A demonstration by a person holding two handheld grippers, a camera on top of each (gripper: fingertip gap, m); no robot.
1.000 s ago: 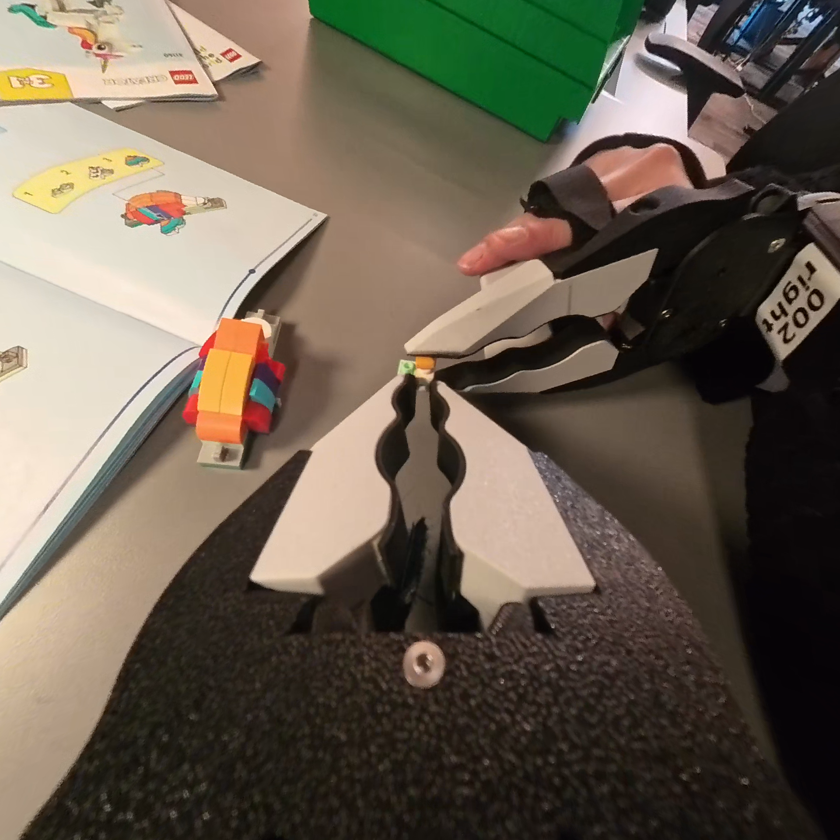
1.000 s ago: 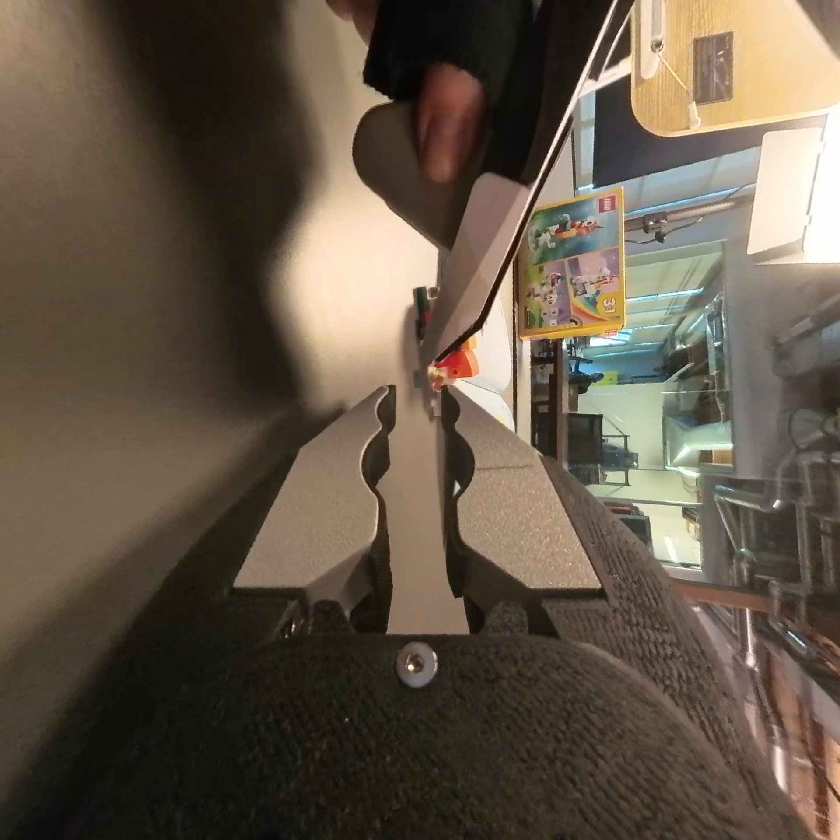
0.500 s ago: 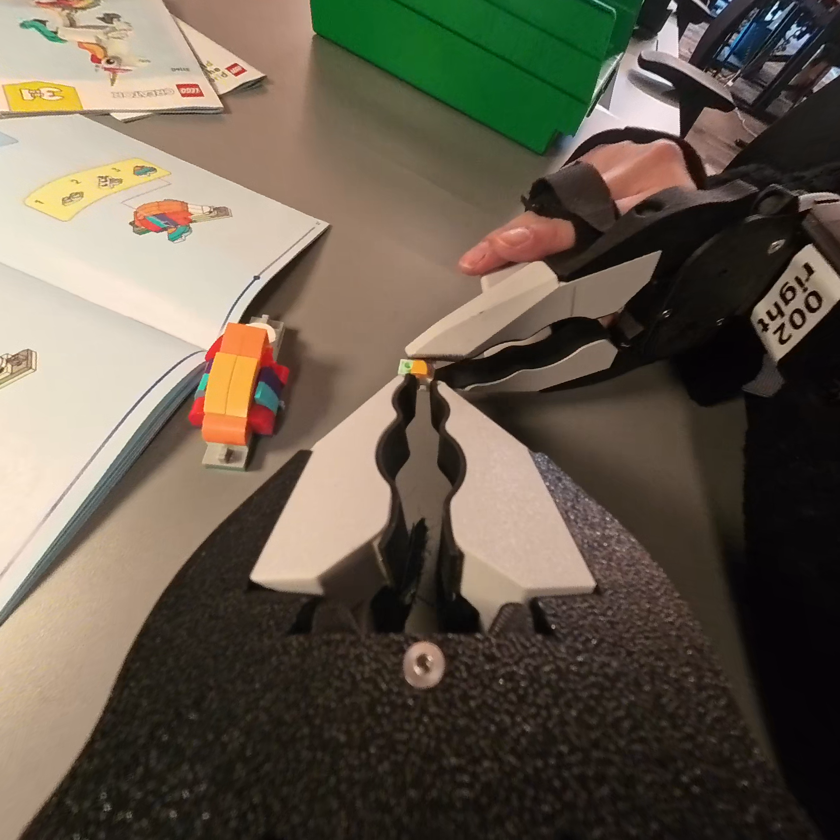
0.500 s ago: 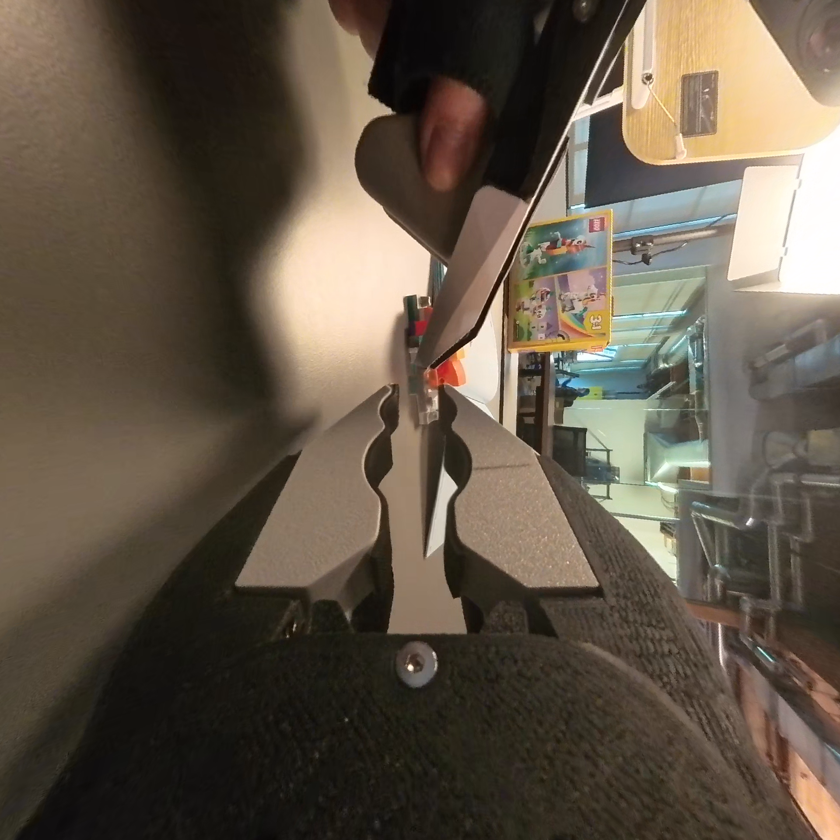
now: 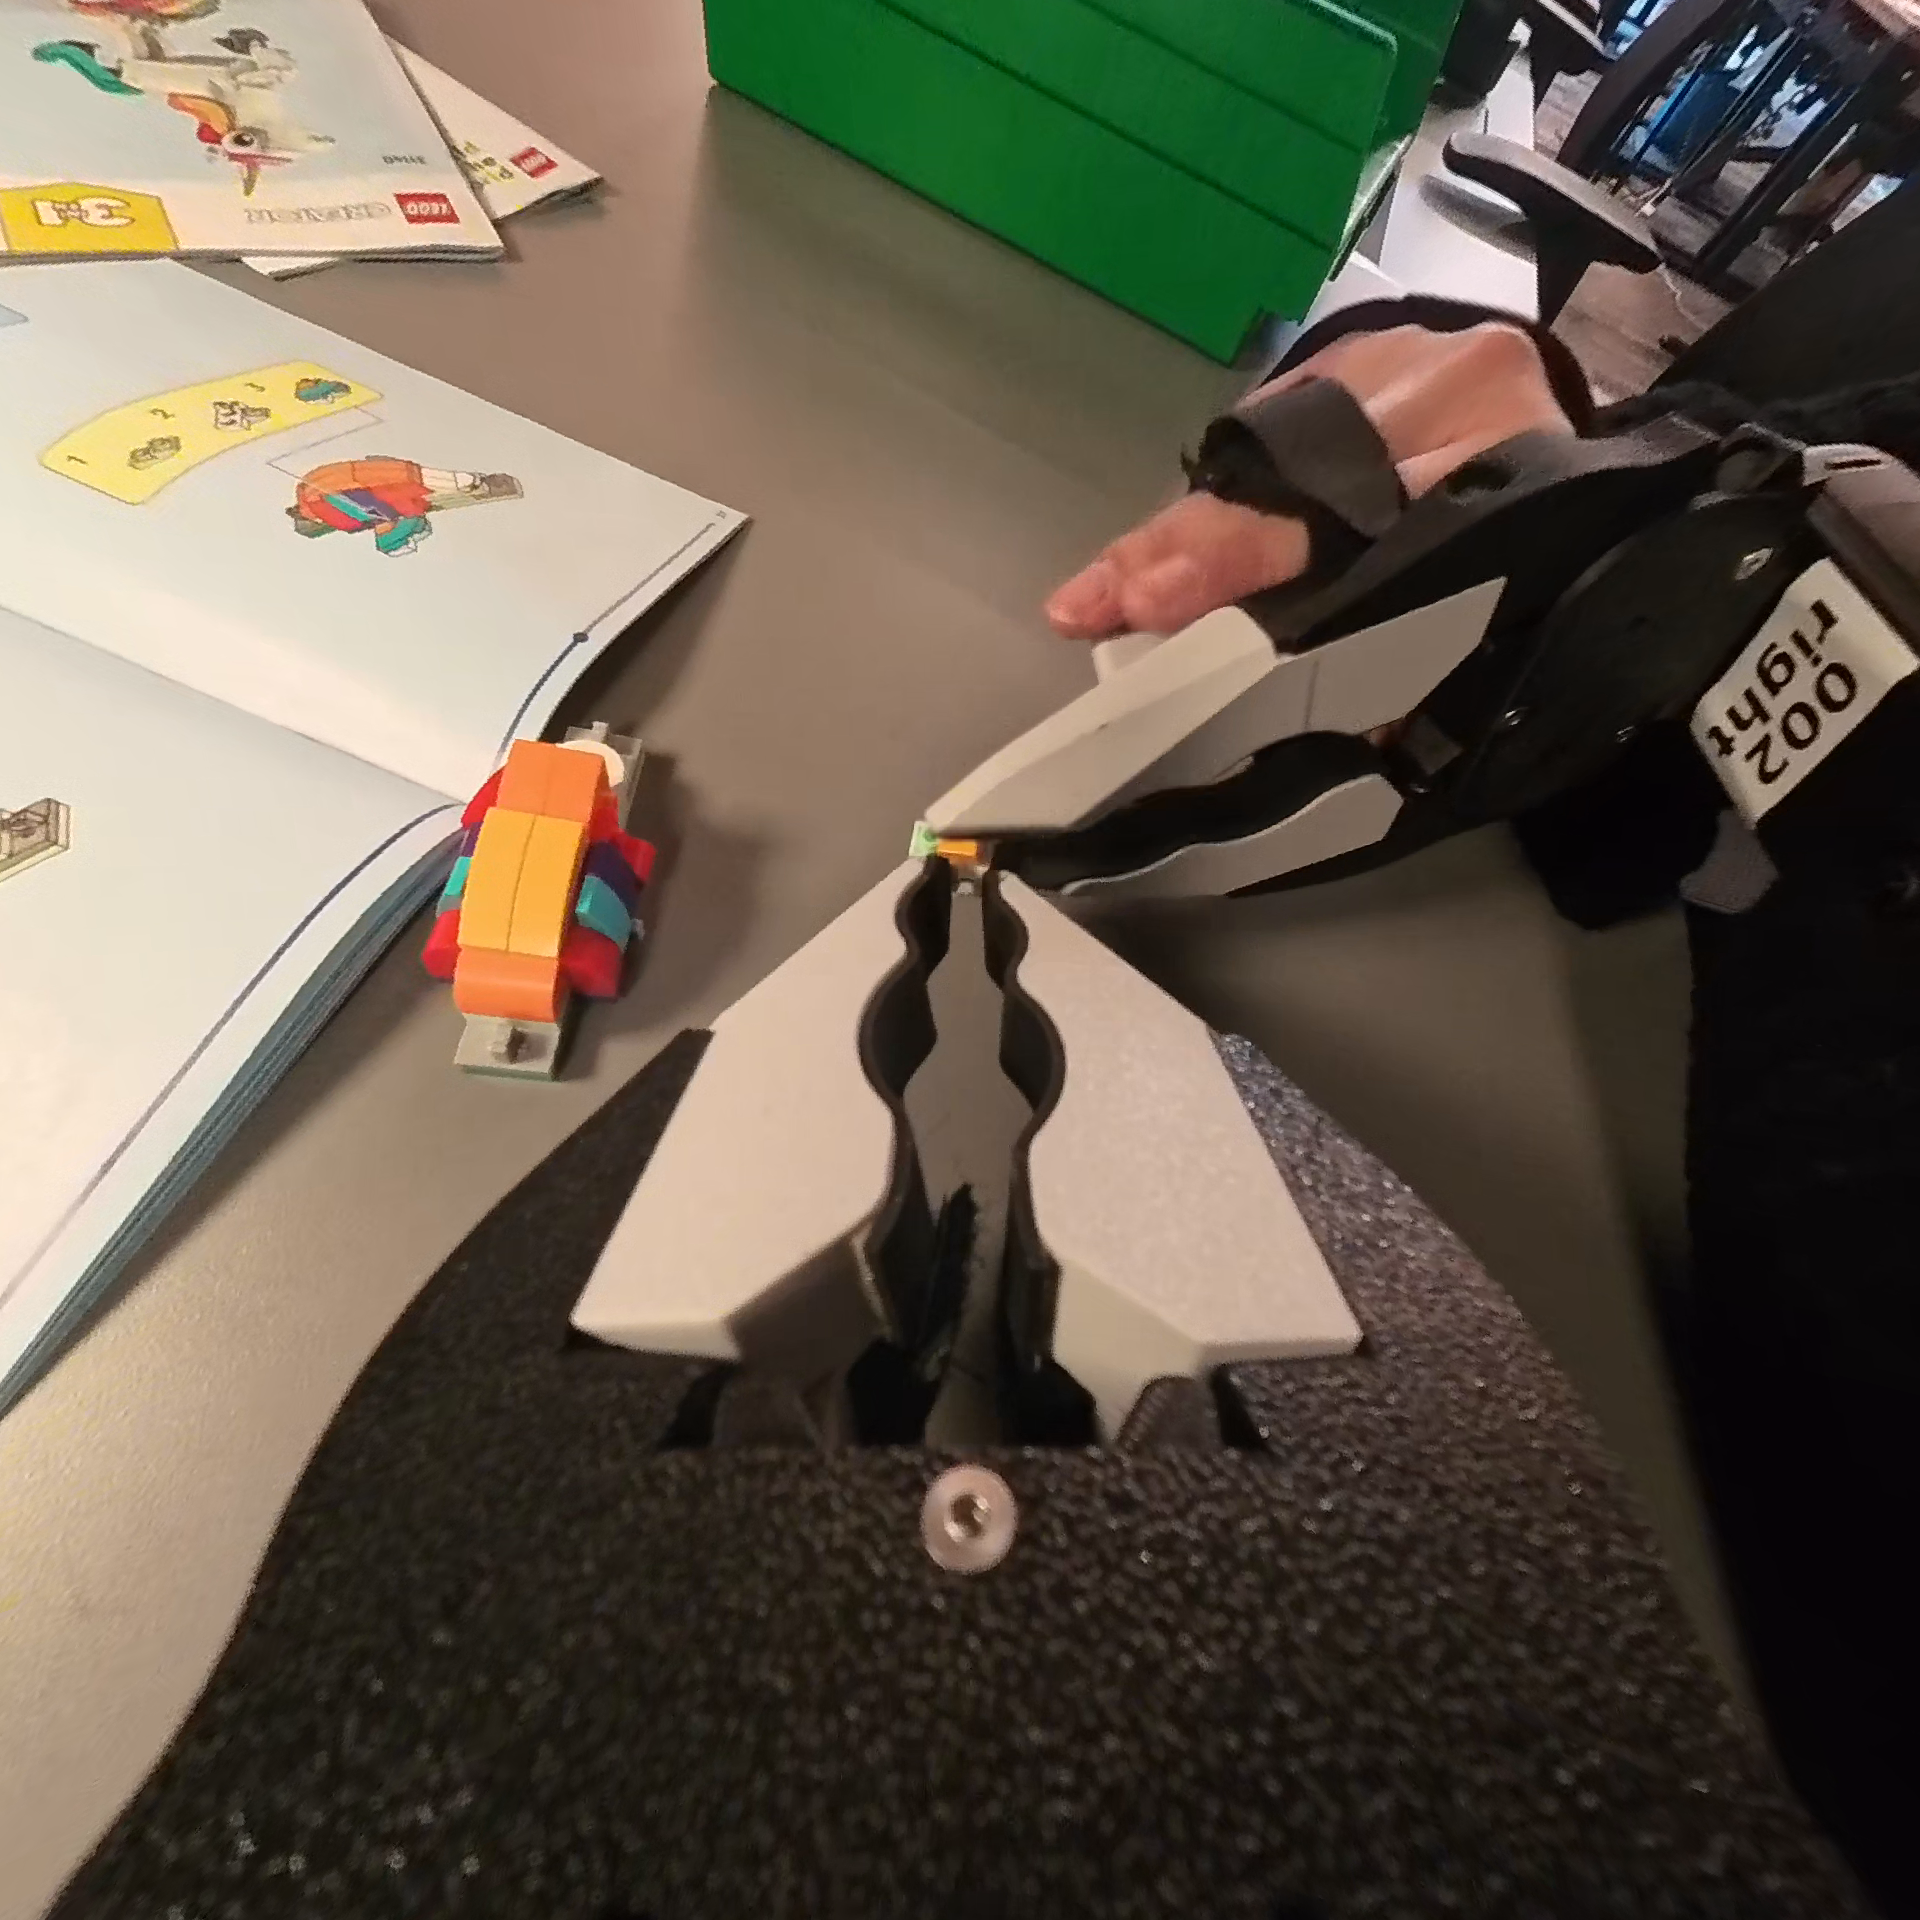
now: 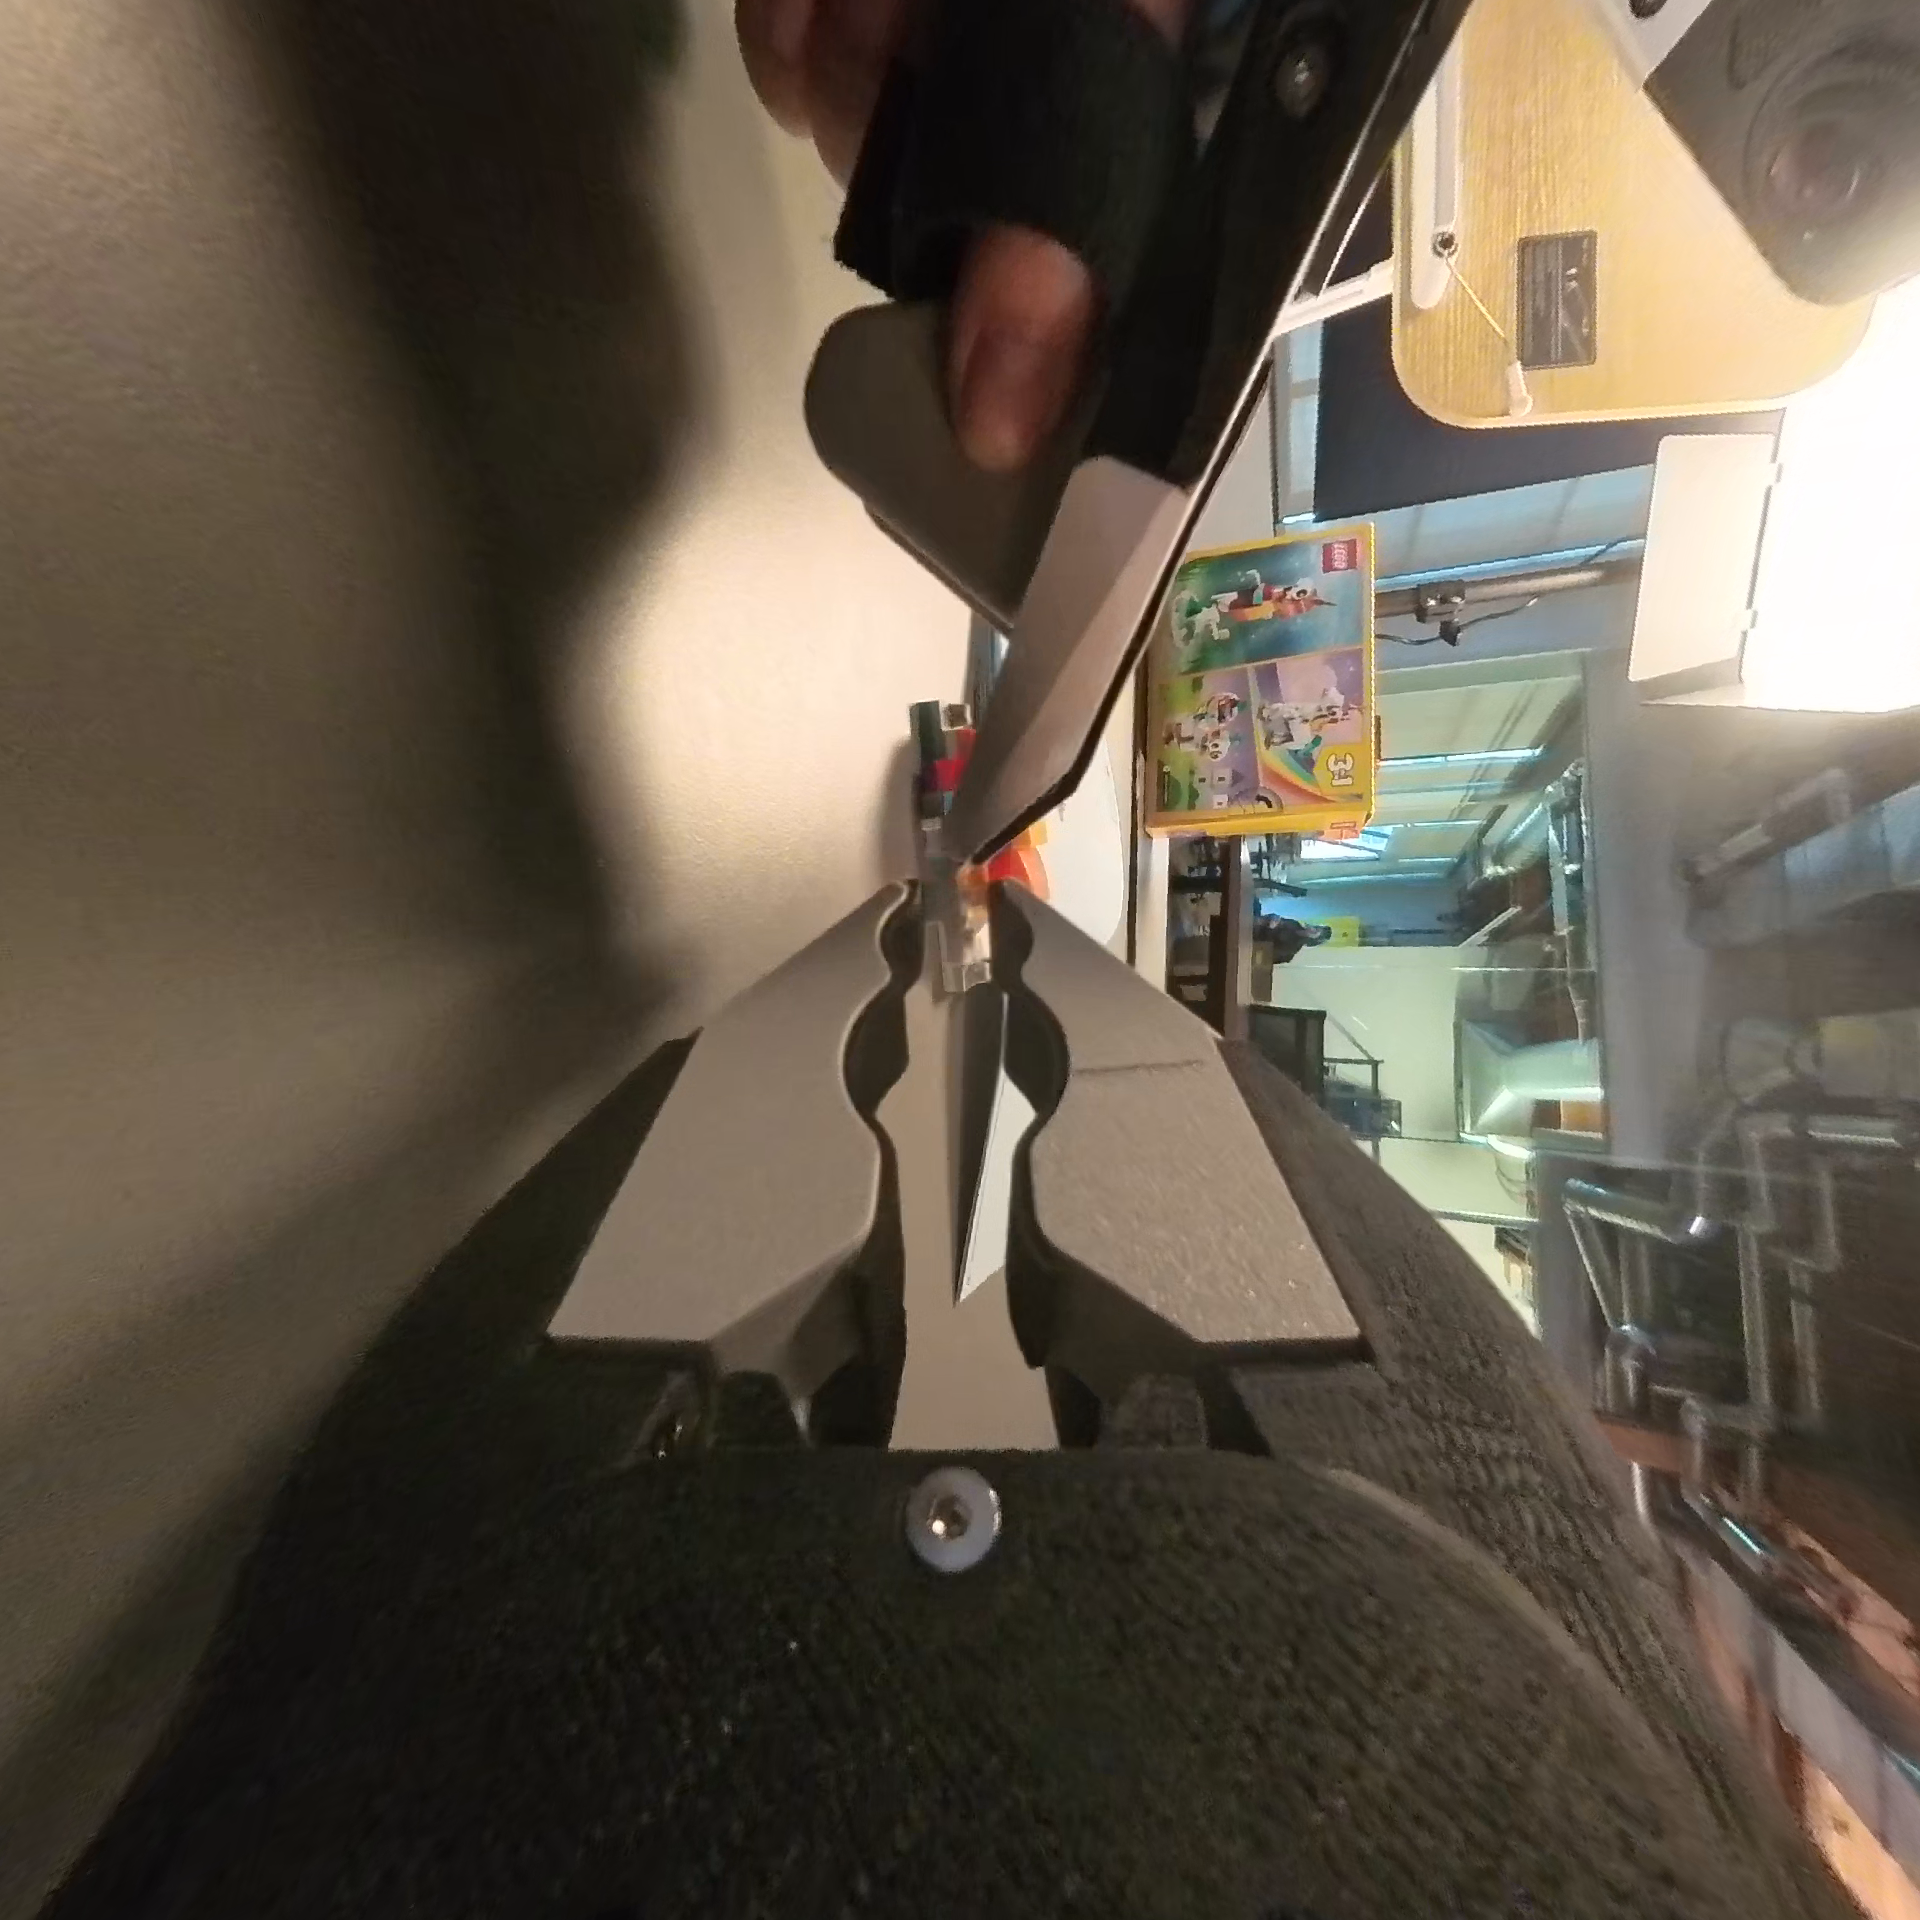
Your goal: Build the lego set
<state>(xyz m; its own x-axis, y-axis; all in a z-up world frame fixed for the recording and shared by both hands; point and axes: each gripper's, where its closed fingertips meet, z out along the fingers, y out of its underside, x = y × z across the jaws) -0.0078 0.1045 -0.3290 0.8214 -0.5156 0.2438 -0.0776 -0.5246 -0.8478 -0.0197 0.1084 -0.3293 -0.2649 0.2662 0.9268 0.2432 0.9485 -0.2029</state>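
Observation:
A small lego piece in orange, green and pale grey sits between the tips of my left gripper, which is shut on it just above the grey table. My right gripper reaches in from the right and its tips close on the same piece. In the right wrist view, which is turned on its side, the piece sits between the tips of my right gripper. The left gripper's finger comes down onto it from above. A larger orange, red and teal model lies on the table left of the grippers.
An open instruction booklet lies at the left, touching the model. More booklets lie at the far left. A green box stands at the back. The set's yellow box stands beyond the table. The tips of both grippers are at nearly the same place.
My right gripper has moved forward so that the small piece now sits between its tips, and its jaws have narrowed onto it. The left gripper has kept its hold.

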